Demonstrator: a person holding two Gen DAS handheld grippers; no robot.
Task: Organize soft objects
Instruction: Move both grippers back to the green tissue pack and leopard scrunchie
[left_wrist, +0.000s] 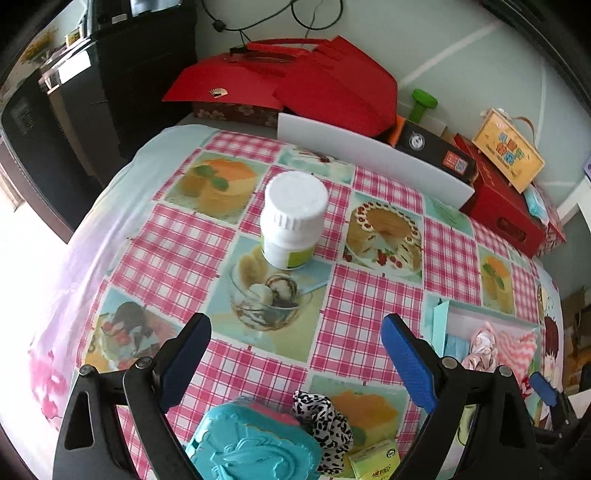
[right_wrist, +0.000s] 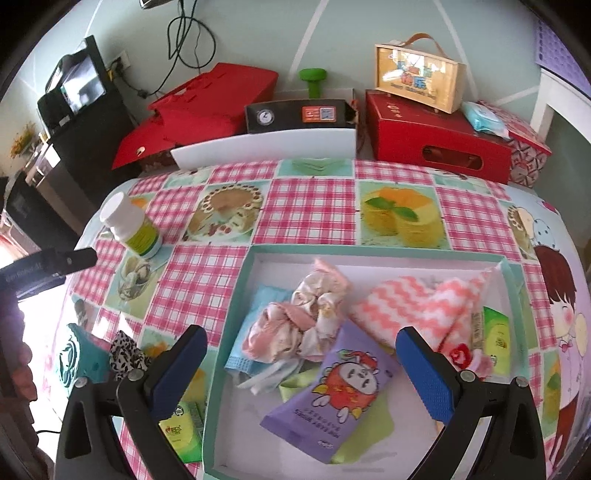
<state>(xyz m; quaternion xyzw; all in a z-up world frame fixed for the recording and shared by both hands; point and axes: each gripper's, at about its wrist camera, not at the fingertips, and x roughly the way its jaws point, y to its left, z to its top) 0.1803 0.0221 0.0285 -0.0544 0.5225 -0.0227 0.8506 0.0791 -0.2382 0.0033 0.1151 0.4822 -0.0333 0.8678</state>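
Spotty black-white scrunchie (left_wrist: 325, 424) crumpled on surface, just left of box (right_wrist: 236, 295). Pink scrunchie (right_wrist: 295, 325), zigzag cloth (right_wrist: 413, 306) inside box. Left hand-held gripper (left_wrist: 295, 365) spread wide, empty. Right hand-held gripper (right_wrist: 301, 373) spread wide over box, empty.

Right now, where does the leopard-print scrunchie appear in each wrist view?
Left wrist: leopard-print scrunchie at bottom centre, beside the teal case.
Right wrist: scrunchie at lower left, outside the box.
Shared landmark: white bottle.
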